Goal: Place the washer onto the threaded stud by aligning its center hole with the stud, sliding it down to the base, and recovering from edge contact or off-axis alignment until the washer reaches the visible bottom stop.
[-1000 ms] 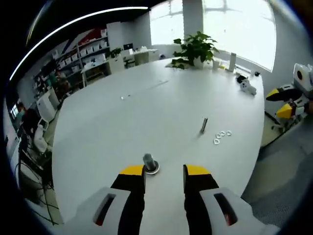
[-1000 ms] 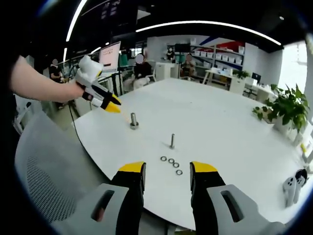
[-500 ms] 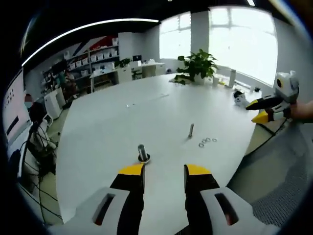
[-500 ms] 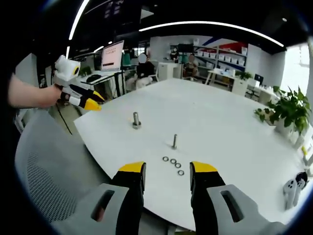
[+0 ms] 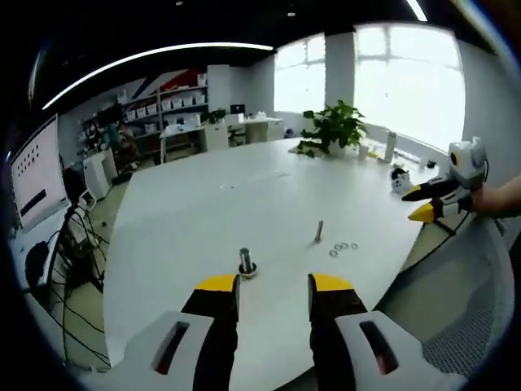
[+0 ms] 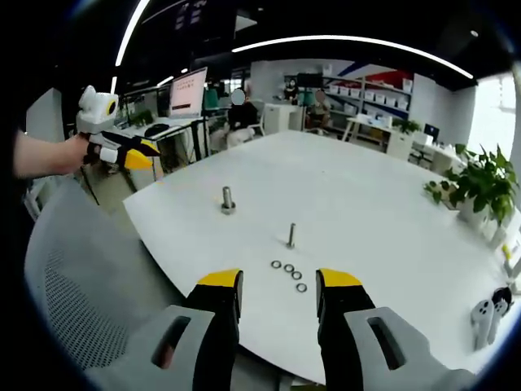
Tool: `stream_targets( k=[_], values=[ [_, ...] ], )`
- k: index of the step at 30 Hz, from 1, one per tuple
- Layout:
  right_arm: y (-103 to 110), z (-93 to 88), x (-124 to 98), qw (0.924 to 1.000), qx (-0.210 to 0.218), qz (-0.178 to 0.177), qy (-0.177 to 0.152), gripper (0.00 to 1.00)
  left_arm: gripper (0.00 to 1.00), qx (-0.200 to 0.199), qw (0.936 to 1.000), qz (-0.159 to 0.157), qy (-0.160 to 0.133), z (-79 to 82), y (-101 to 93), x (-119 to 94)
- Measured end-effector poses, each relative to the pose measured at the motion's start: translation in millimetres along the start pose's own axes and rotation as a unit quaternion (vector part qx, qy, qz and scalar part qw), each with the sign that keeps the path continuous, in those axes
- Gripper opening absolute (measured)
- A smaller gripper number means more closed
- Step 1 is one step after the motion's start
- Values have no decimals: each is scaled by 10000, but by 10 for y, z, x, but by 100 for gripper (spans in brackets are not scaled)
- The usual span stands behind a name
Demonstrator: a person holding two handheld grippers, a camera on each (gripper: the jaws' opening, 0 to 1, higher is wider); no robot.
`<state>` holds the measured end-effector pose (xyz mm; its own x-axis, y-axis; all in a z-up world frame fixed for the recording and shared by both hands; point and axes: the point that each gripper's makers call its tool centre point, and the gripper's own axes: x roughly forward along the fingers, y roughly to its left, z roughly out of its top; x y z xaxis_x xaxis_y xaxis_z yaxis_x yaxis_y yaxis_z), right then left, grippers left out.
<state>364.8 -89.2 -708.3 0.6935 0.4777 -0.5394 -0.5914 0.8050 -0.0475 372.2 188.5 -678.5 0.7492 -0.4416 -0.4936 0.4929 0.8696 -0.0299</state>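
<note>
Several small metal washers [image 6: 286, 271] lie in a short row on the white table [image 6: 366, 204], also seen as washers [image 5: 342, 248] in the left gripper view. Just beyond them stands a thin threaded stud [image 6: 291, 235], the stud [image 5: 318, 231] in the other view. A thicker bolt with a wide base [image 6: 228, 199] stands farther left; the same bolt [image 5: 246, 262] is just ahead of my left gripper [image 5: 271, 286]. My left gripper is open and empty, back from the table edge. My right gripper [image 6: 278, 283] is open and empty, near the washers.
A grey mesh chair back [image 6: 73, 277] sits below the table's near edge. Potted plants [image 6: 480, 183] and game controllers [image 6: 488, 314] are at the table's far right. Shelves, desks and seated people fill the background. The other gripper [image 6: 114, 147] is held by a hand at left.
The left gripper has drawn back from the bolt and away from the table, so the bolt looks smaller. The right gripper has held still.
</note>
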Motion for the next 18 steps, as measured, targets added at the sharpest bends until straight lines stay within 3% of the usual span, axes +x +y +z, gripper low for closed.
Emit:
stream_targets(
  k=[10, 18],
  values=[
    [-1, -21, 6, 10000, 12, -5, 45, 38, 31, 40, 10000, 7, -57, -49, -74, -58],
    [34, -29, 18, 9999, -44, 53, 87, 38, 30, 62, 9995, 110, -280, -17, -45, -64]
  ],
)
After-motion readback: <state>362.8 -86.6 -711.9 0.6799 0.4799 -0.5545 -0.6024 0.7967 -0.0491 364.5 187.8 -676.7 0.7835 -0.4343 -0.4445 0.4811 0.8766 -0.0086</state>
